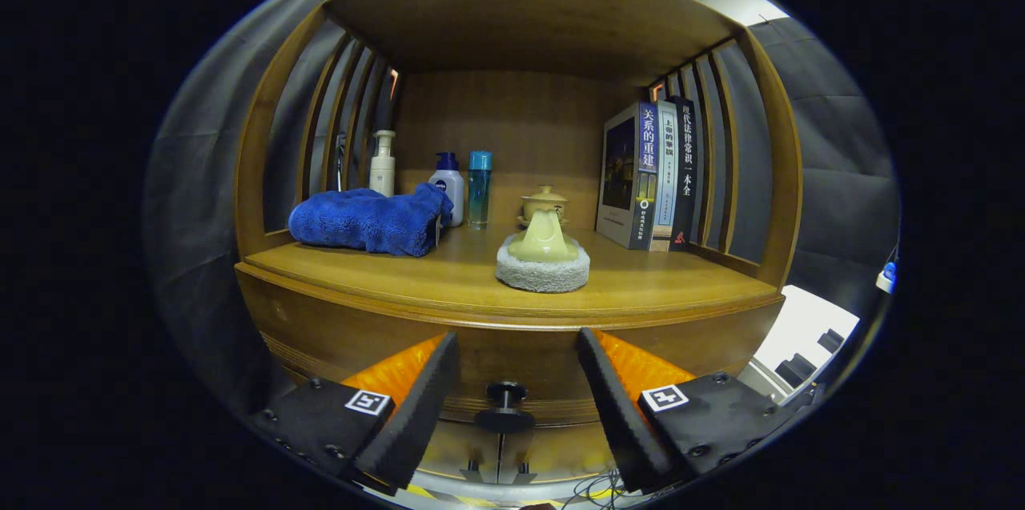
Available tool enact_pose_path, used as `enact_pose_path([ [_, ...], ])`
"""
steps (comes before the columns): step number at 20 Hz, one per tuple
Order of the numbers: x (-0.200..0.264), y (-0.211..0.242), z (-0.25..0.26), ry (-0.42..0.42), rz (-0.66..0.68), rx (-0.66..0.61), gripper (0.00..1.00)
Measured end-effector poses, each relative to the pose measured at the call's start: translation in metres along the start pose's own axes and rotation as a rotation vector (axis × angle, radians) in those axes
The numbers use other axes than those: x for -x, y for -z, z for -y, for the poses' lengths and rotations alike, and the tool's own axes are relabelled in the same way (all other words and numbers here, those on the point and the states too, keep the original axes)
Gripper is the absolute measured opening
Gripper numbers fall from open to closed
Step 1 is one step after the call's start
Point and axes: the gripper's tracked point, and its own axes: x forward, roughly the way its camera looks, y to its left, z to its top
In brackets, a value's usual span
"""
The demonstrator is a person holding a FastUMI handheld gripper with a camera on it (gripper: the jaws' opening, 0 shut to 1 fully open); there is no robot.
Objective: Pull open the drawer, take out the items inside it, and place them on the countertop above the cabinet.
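- Facing the wooden cabinet, I see the drawer (512,382) shut under the table edge, its curved front flush with the cabinet body.
- The dark round drawer knob (504,406) sits in the middle of that front, in the gap between the two fingers and touching neither.
- The tool (517,382) is spread wide, holding nothing, one finger on each side of the knob, both level with the drawer front.
- The table (384,270) above the drawer is a wooden top inside an arched alcove with slatted sides.
- Near its front, just above the knob, a pale sponge pad (542,274) carries a yellowish handle-like piece.
- Behind that stands a small lidded ceramic cup (544,202).
- To the left lies a crumpled blue towel (368,220).
- Behind the towel stand three bottles: a cream pump bottle (383,166), a white bottle with a blue cap (448,178) and a slim teal bottle (479,186).
- To the right, three books (653,178) stand upright against the slats.
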Motion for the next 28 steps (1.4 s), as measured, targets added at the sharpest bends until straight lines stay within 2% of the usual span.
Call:
enact_pose_path([
  [6, 0.018, -0.013, -0.002, -0.010, 0.012, -0.023, 0.99],
  [11, 0.078, -0.052, 0.004, -0.015, 0.078, -0.041, 0.98],
  [15, 0.136, -0.099, 0.019, -0.017, 0.153, -0.015, 0.98],
  [19, 0.181, -0.124, 0.019, -0.049, 0.155, -0.054, 0.98],
  [22, 0.207, -0.136, 0.022, -0.063, 0.165, -0.064, 0.98],
  [25, 0.226, -0.140, 0.029, -0.030, 0.182, -0.050, 0.98],
  [28, 0.243, -0.138, 0.020, -0.059, 0.193, -0.054, 0.98],
])
